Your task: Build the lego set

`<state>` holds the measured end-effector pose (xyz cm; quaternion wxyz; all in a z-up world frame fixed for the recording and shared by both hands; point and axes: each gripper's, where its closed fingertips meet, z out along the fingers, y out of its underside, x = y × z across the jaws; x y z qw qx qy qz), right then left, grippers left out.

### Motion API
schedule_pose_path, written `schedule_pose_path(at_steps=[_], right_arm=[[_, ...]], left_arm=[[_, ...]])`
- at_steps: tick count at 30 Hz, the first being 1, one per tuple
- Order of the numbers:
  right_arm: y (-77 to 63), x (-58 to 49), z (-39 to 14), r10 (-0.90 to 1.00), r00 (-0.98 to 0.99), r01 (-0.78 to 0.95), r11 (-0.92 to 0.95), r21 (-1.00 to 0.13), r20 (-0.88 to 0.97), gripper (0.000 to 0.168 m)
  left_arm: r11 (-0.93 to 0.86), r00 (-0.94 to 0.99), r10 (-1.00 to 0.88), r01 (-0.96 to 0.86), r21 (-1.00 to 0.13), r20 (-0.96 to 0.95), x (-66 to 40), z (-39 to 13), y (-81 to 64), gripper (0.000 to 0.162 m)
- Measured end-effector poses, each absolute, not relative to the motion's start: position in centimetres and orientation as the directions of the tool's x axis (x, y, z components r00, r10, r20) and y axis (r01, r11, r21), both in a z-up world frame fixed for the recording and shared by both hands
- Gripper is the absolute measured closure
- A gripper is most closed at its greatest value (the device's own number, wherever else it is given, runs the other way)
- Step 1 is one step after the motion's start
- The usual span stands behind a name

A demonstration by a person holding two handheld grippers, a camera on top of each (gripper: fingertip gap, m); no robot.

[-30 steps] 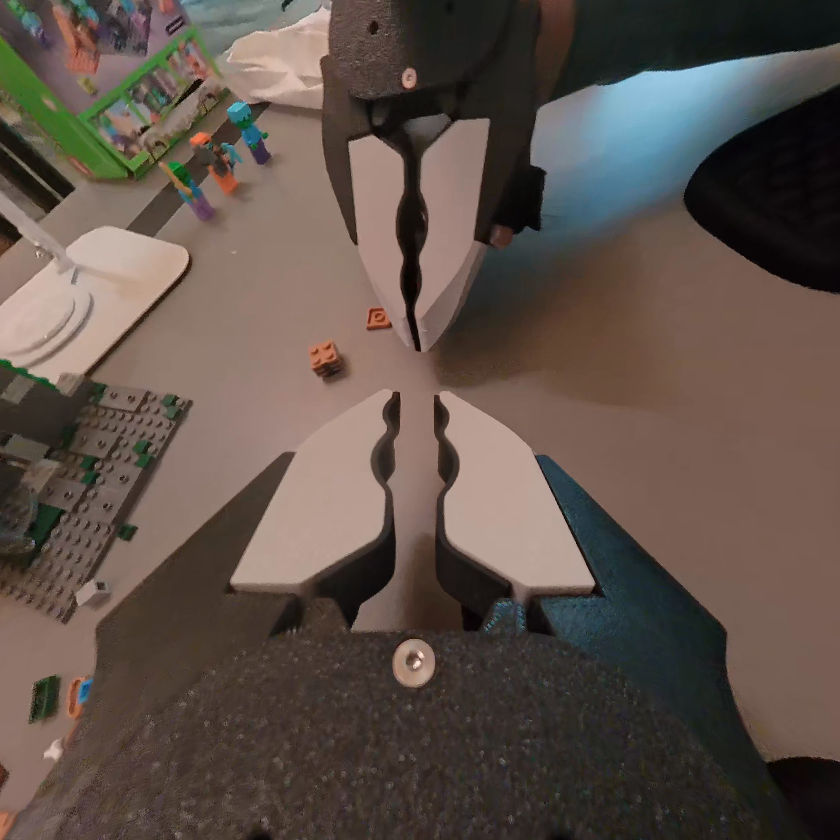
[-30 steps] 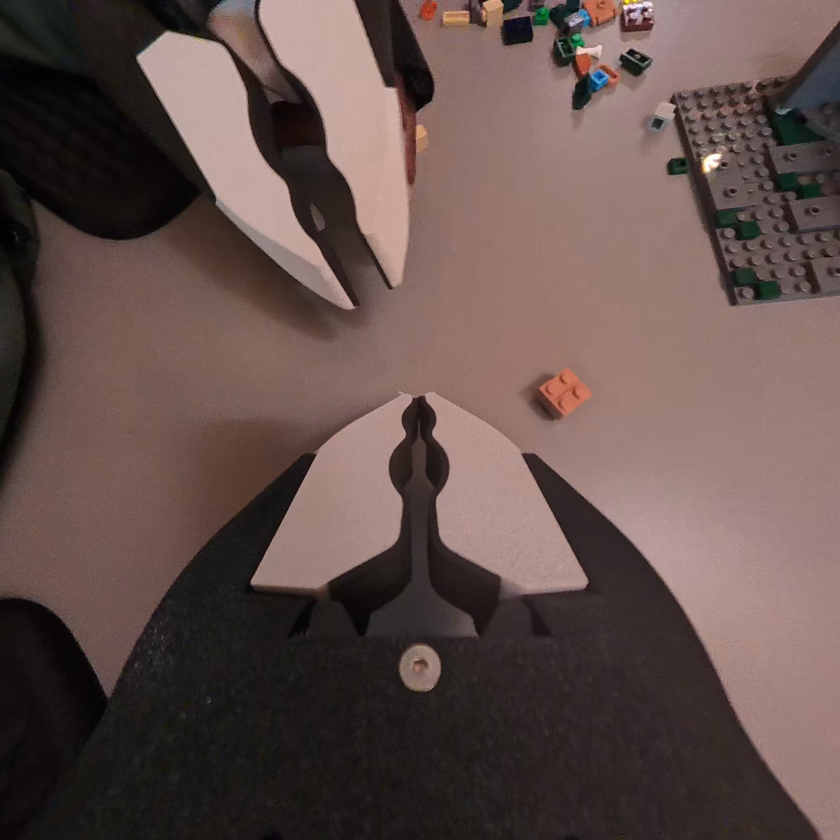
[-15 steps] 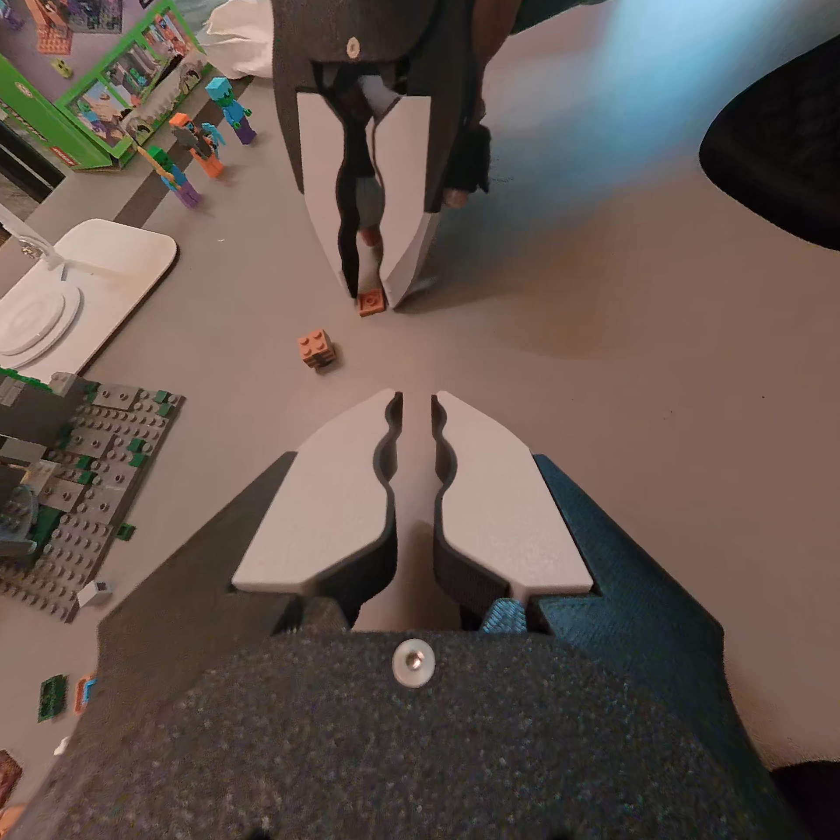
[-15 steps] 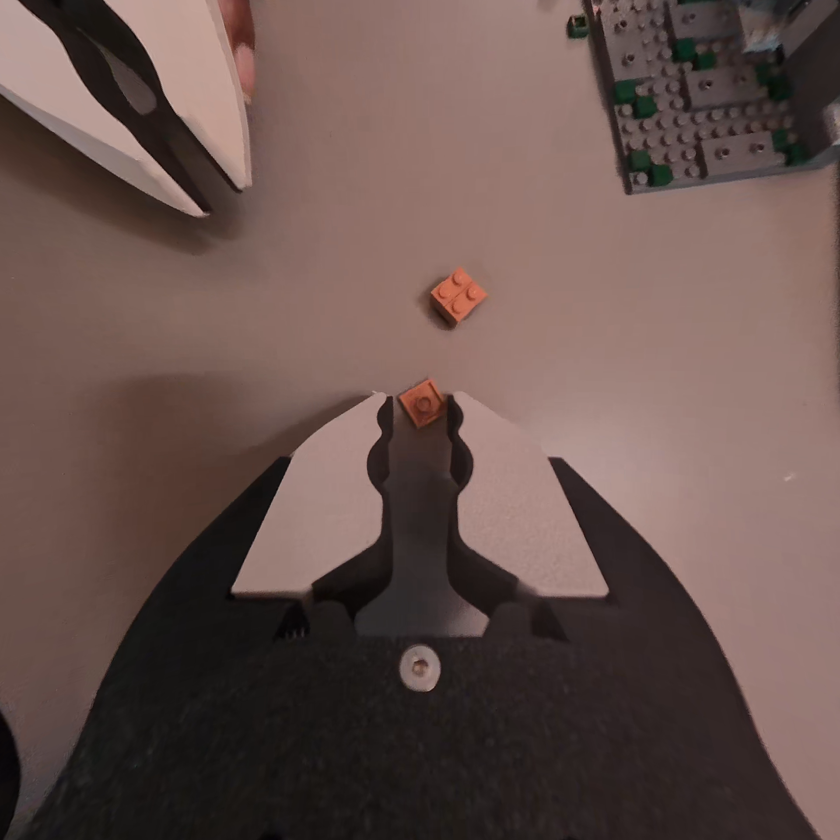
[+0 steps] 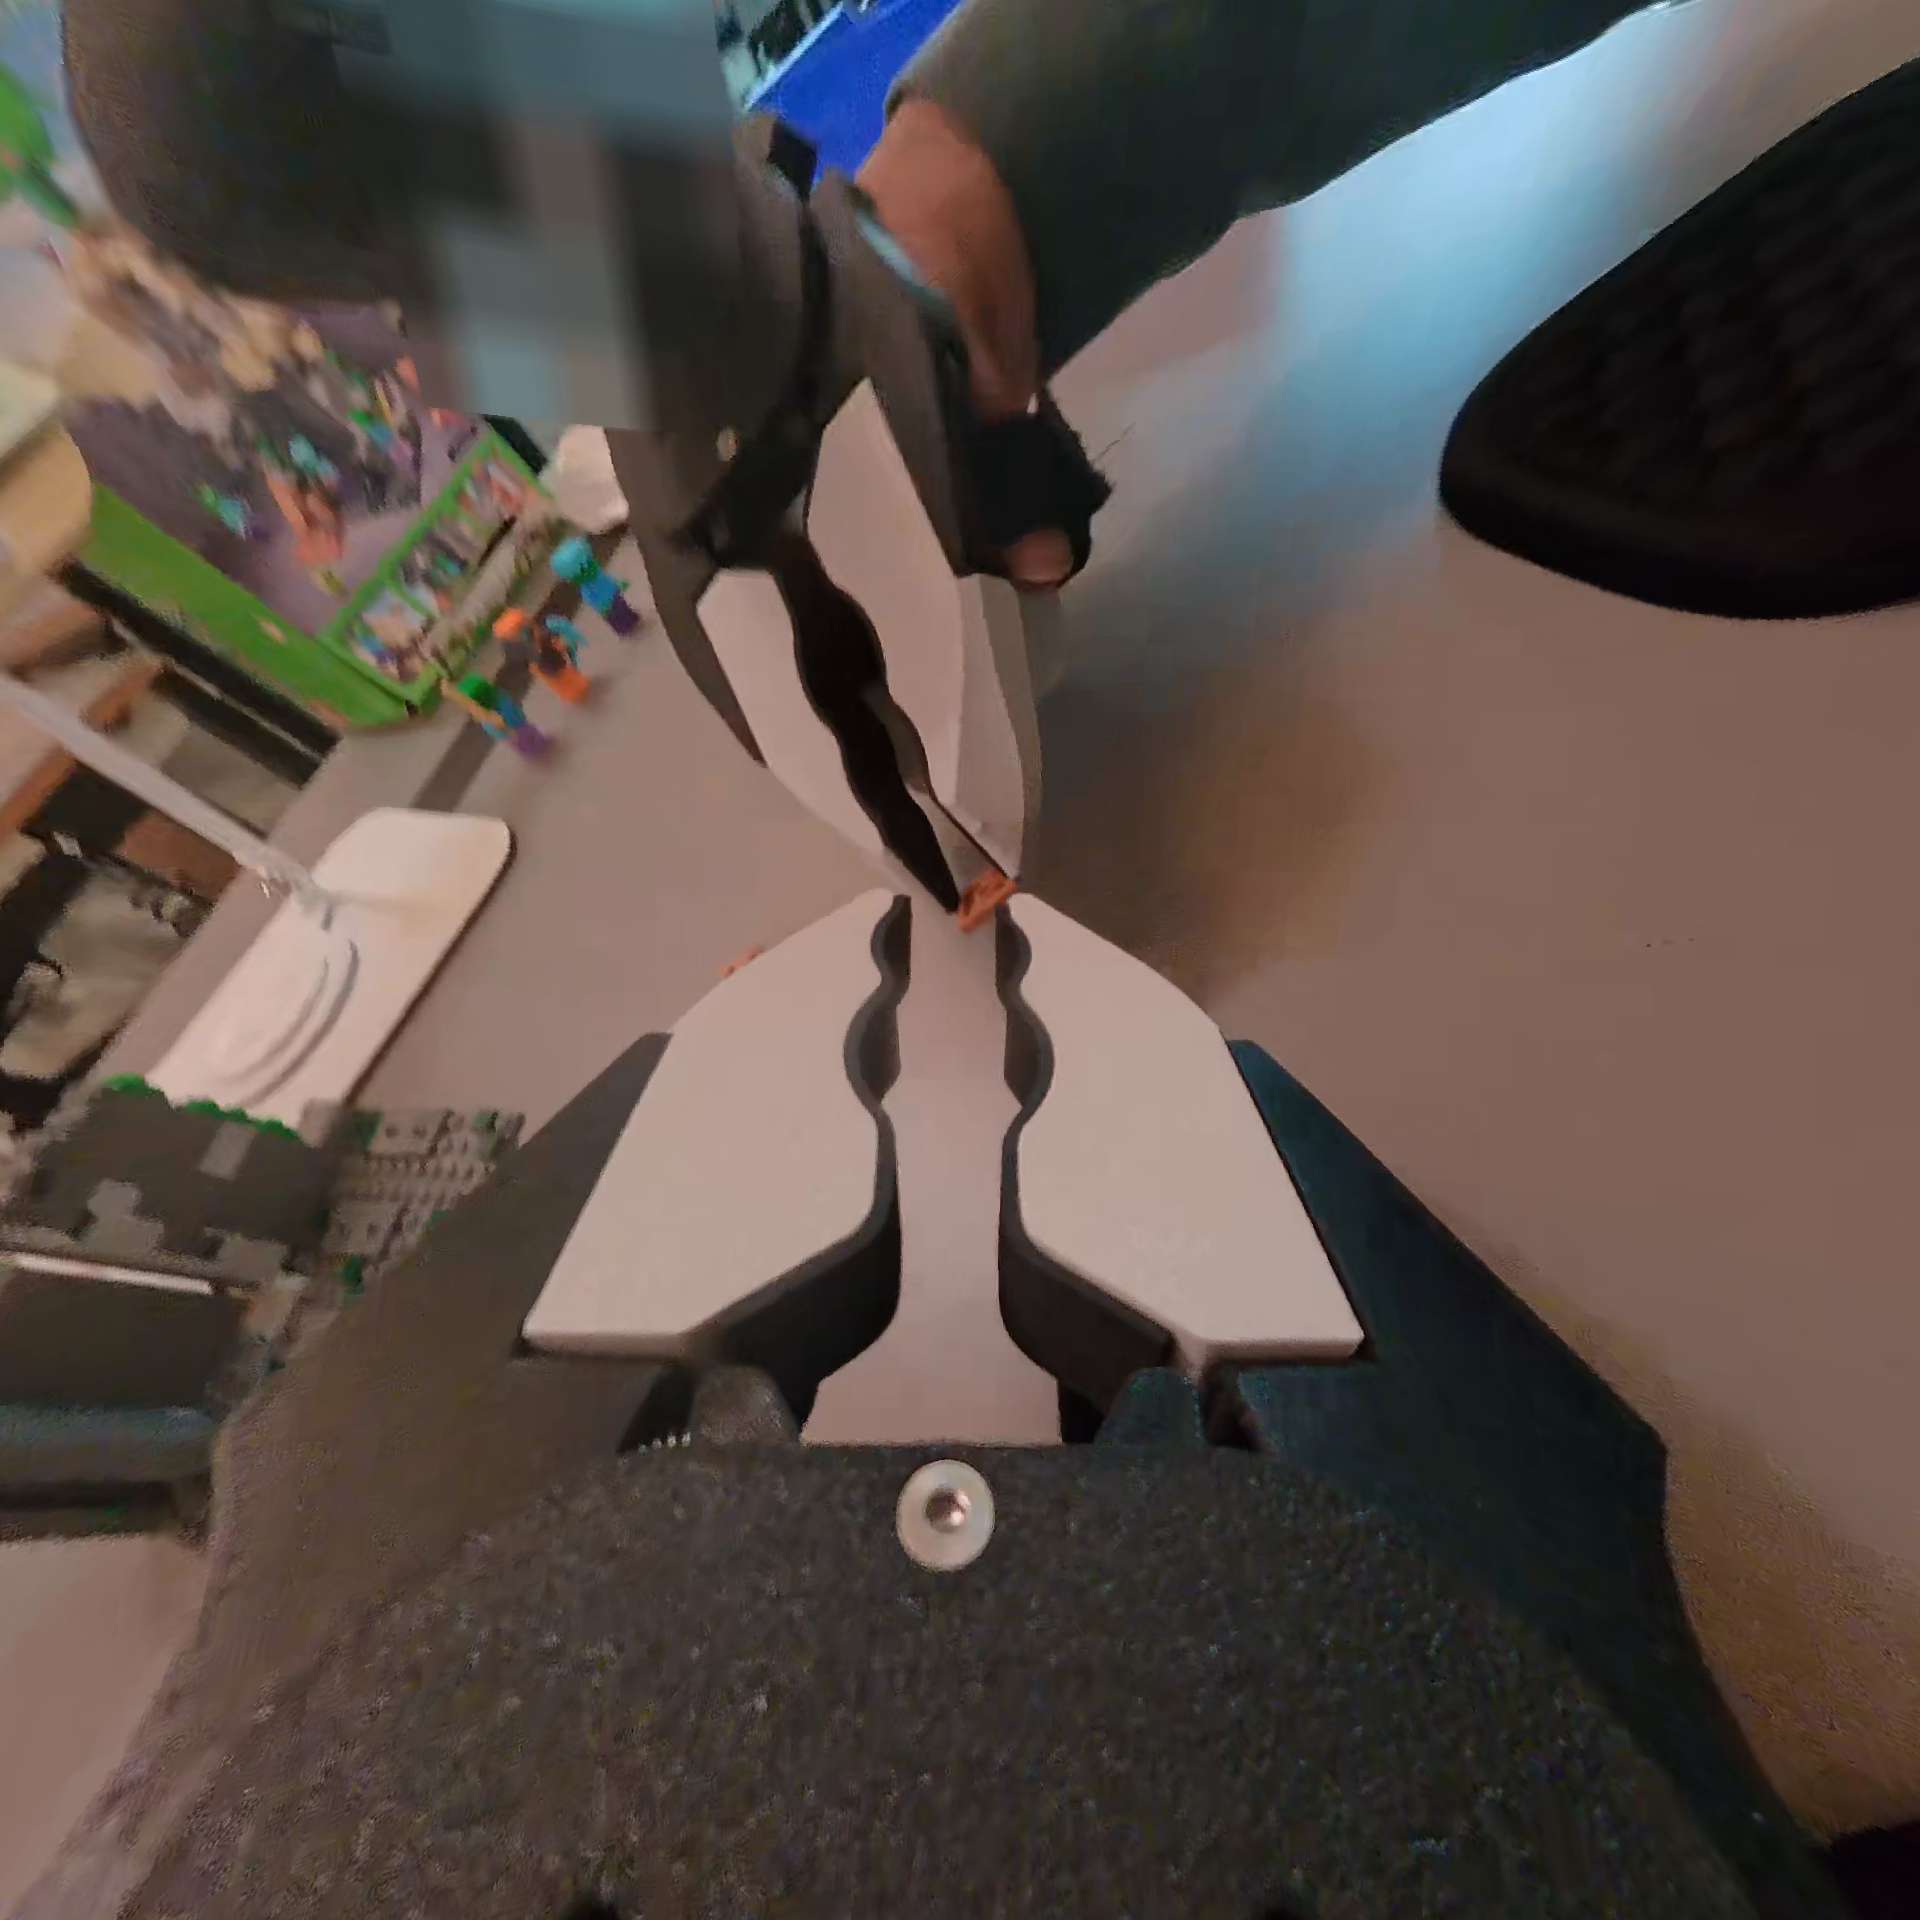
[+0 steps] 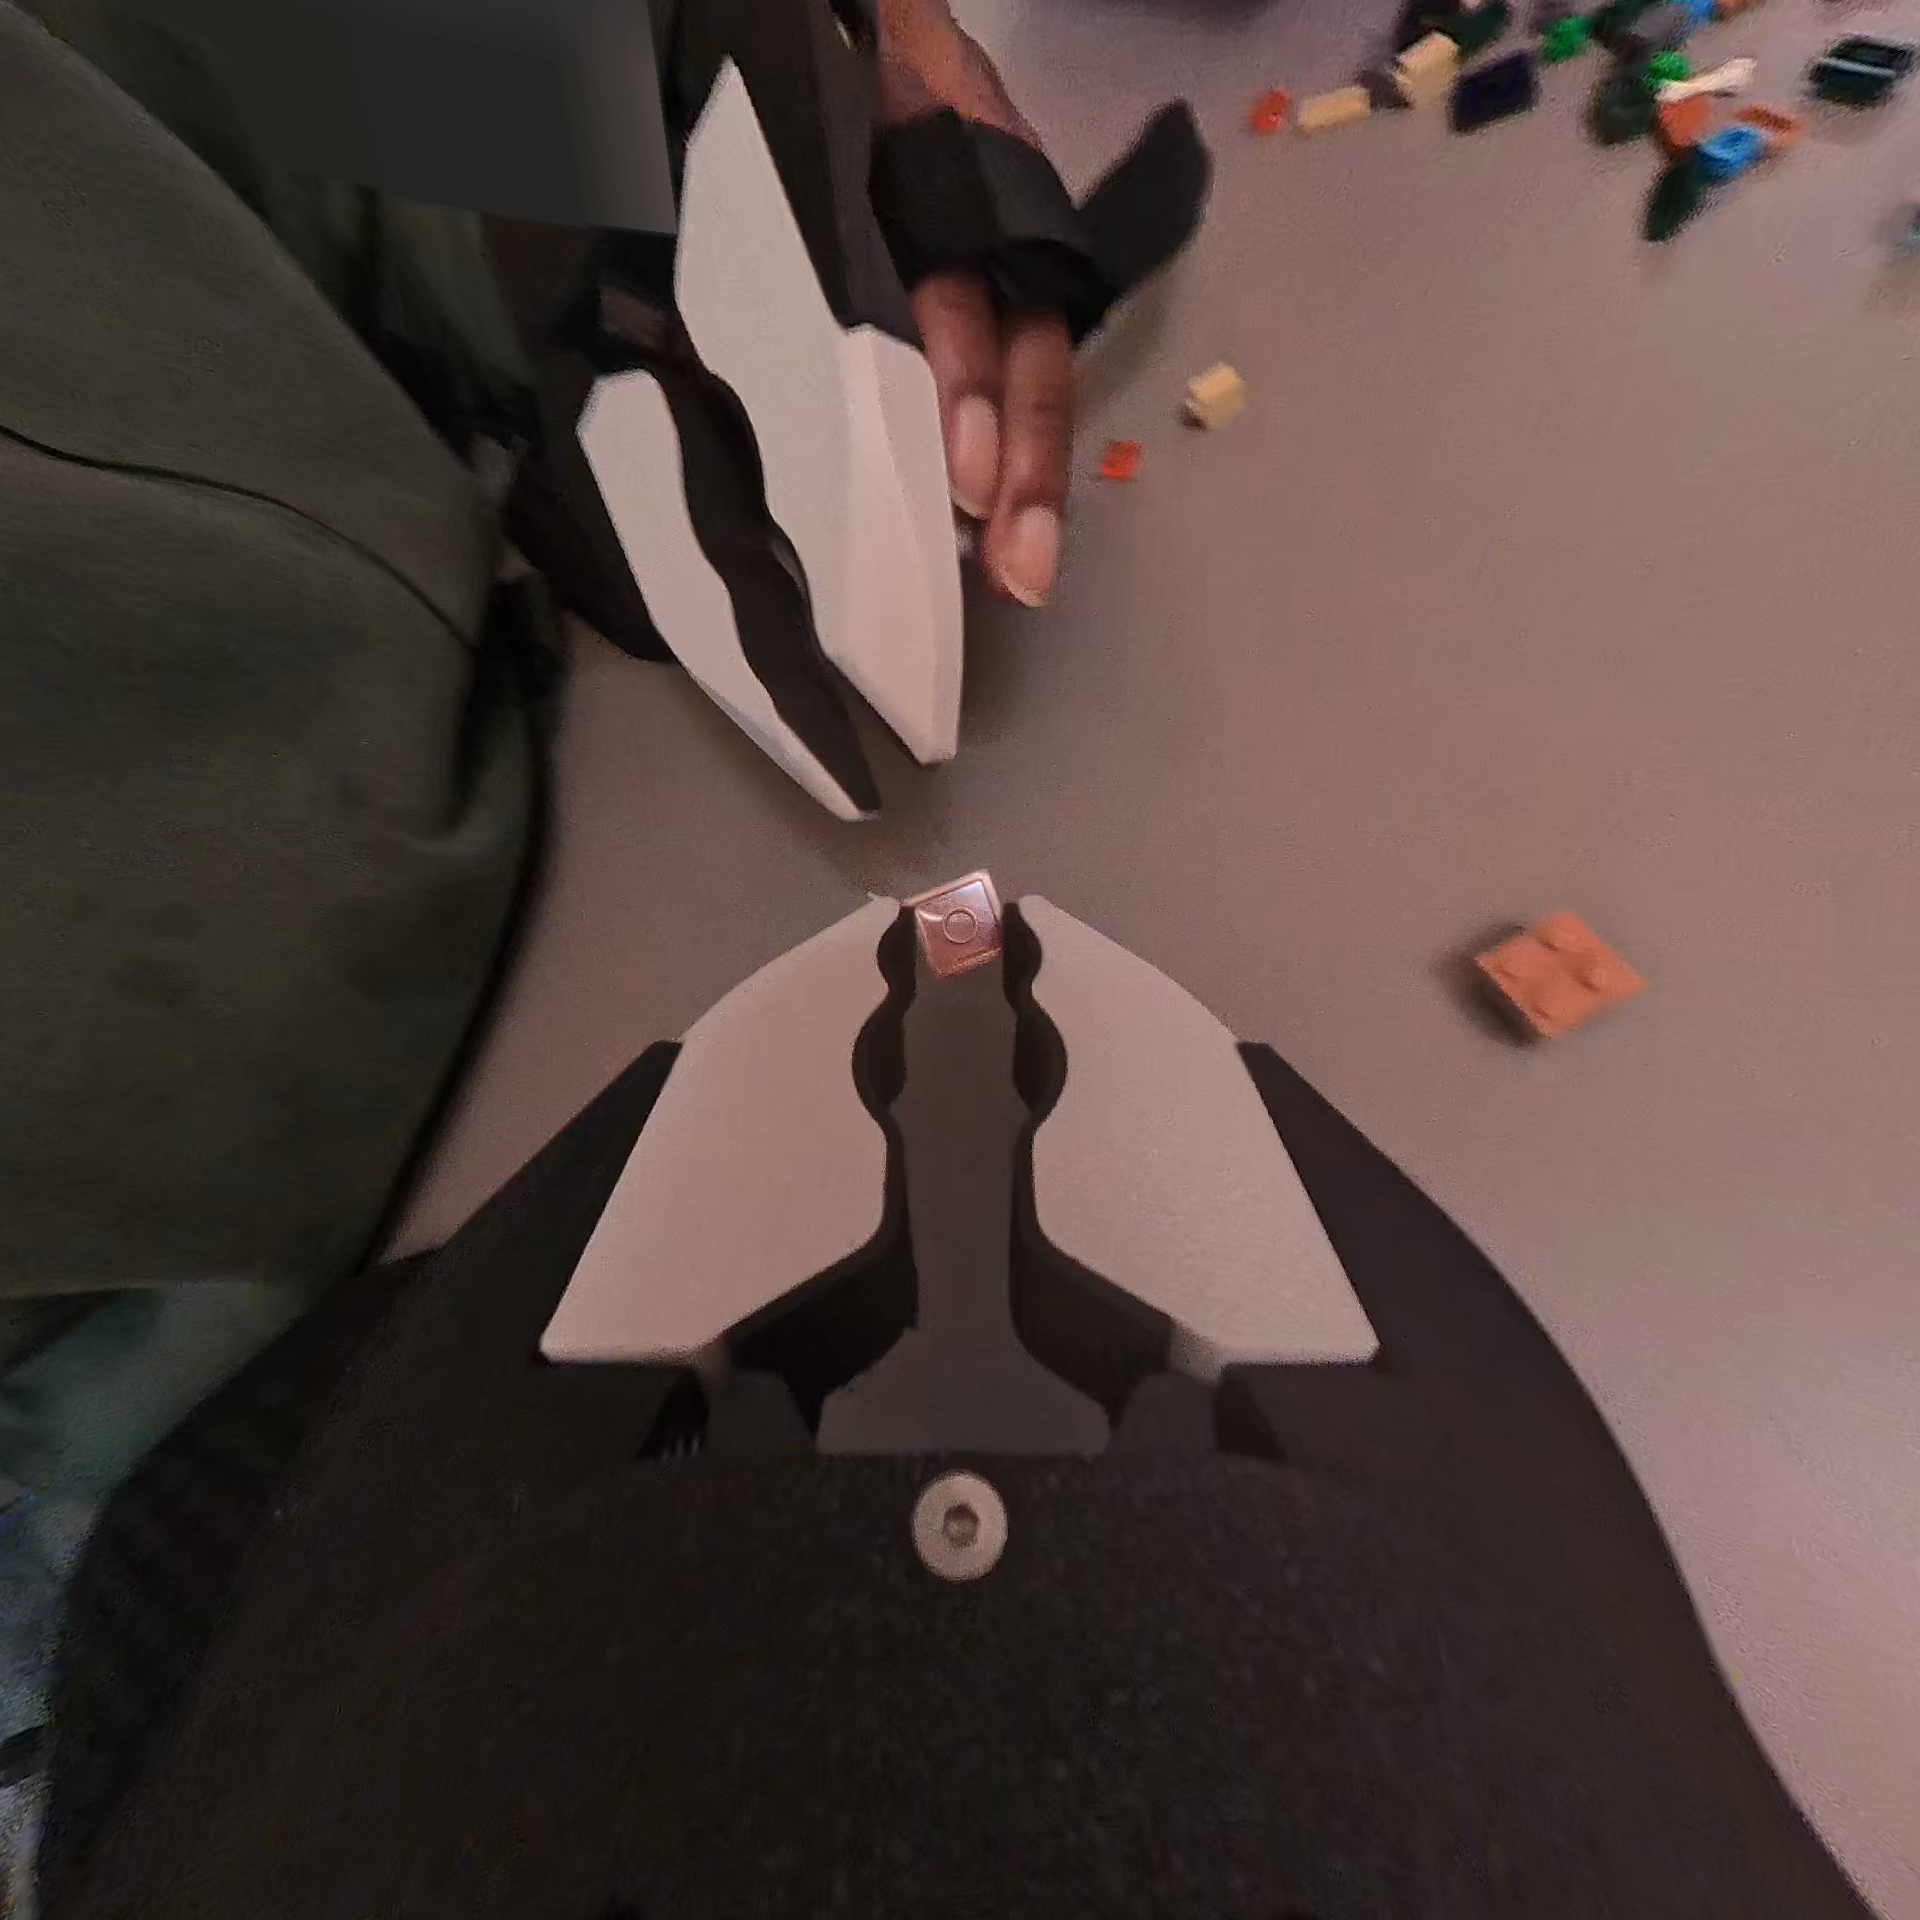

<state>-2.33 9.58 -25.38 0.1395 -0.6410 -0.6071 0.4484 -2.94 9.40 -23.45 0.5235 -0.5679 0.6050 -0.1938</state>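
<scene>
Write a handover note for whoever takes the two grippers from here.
Right gripper: shut on the small orange plate, pinched at the fingertips, lifted off the table.
Left gripper: open, holding nothing, tips close to the plate.
Orange 2x2 brick: loose on the table, right of the right gripper.
Grey baseplate build: far left in the left wrist view, partly built.
Loose parts pile: far side of the table.
Done: plate picked up.
Left: attach it, likely to the brick, then continue the build.
</scene>
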Motion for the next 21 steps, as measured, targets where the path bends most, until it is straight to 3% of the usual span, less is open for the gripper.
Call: schedule_pose_path(at_steps=[6,10,13,18,21], right_arm=[[6.7,-2.4,-23.5,0.795,-0.260,0.652,-0.273,-0.707,-0.548,0.153],[5.6,-2.4,-23.0,0.755,-0.307,0.666,-0.266,-0.697,-0.580,0.153],[5.3,-2.5,-22.9,0.751,-0.325,0.656,-0.259,-0.709,-0.575,0.154],[7.7,-2.2,-21.2,0.855,-0.270,0.515,-0.259,-0.817,-0.442,0.146],[9.4,-2.3,-19.5,0.980,-0.147,0.371,-0.069,-0.926,-0.132,0.144]], left_arm=[[0.535,0.031,-0.779,-0.486,-0.691,-0.626,-2.0,-23.1,6.6,0.145],[0.598,0.008,-0.711,-0.520,-0.610,-0.703,-1.6,-23.3,6.3,0.153],[0.589,-0.005,-0.727,-0.519,-0.620,-0.687,-1.5,-23.4,5.9,0.159],[0.272,0.160,-0.918,-0.412,-0.870,-0.363,-1.8,-21.9,7.3,0.159],[-0.075,0.221,-0.975,-0.257,-0.964,0.017,-2.2,-20.5,8.1,0.159]])
